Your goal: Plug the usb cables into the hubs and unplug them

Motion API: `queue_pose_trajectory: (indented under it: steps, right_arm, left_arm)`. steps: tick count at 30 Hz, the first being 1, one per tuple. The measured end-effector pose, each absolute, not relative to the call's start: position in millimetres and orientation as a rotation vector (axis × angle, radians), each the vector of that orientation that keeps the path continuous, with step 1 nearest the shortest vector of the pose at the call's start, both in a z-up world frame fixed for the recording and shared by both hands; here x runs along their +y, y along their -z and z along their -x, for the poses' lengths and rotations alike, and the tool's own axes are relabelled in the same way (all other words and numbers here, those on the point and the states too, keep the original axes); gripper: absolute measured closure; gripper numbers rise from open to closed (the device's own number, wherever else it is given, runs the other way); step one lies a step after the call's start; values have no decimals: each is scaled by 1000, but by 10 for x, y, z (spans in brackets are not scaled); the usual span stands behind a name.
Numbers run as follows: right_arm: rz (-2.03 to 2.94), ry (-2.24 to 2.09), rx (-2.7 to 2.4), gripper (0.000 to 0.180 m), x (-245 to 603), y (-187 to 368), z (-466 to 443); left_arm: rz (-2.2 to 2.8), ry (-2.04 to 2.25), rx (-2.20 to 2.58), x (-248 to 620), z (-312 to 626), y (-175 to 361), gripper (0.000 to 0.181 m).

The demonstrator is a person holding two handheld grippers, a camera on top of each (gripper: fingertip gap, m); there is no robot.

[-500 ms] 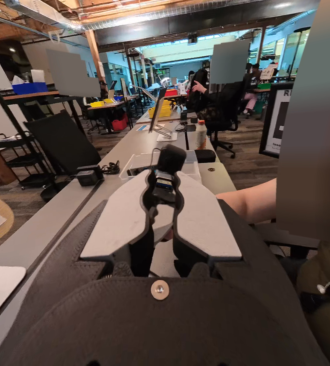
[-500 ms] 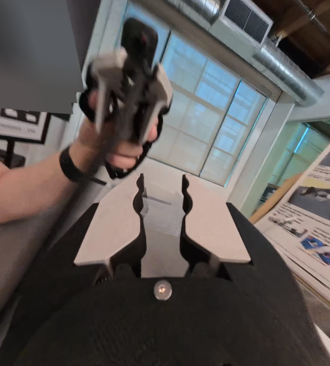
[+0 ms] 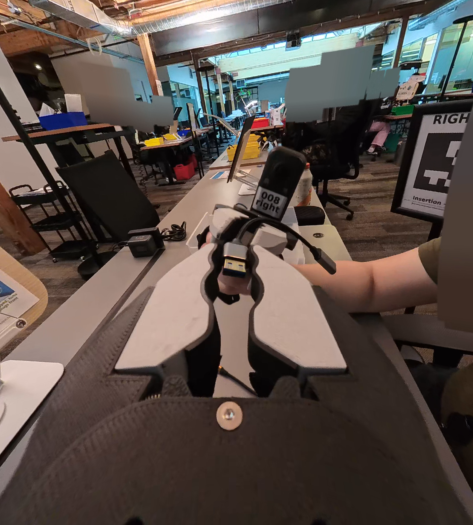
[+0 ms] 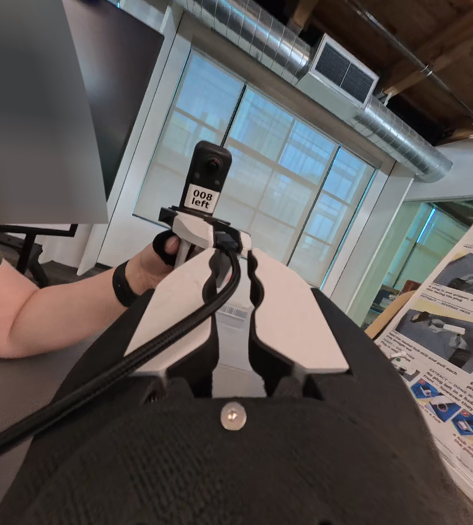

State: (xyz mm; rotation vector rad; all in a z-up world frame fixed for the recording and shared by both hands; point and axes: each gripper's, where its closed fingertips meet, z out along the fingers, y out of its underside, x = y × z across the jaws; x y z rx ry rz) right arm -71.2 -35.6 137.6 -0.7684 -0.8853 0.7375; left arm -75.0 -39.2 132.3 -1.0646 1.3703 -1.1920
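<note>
Left gripper (image 3: 233,252) clamped on the grey usb plug (image 3: 235,264), held above the tabletop (image 3: 110,287), metal end facing its camera. Right gripper (image 4: 233,255) released, black cable (image 4: 144,349) running between its tips.

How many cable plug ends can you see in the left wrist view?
2. A USB-A plug sits between the tips of the left claw; a dark plug dangles on the cable to its right. Others may be hidden.
</note>
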Motion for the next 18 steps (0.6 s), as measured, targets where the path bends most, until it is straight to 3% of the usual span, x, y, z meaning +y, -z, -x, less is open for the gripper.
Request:
queue_pose_trajectory:
  steps: [5, 16, 18]
  right_arm:
    - [775, -739, -936, 173, -394, -1361, 716]
    - [830, -769, -1013, 176, -391, -1296, 697]
    - [813, -840, -975, 176, -389, -1343, 620]
  left_arm:
    - [1073, 1210, 1385, -407, 738, -1299, 164]
    - [1093, 1205, 1408, -400, 726, -1246, 164]
    - [1086, 1138, 1348, -306, 749, -1296, 151]
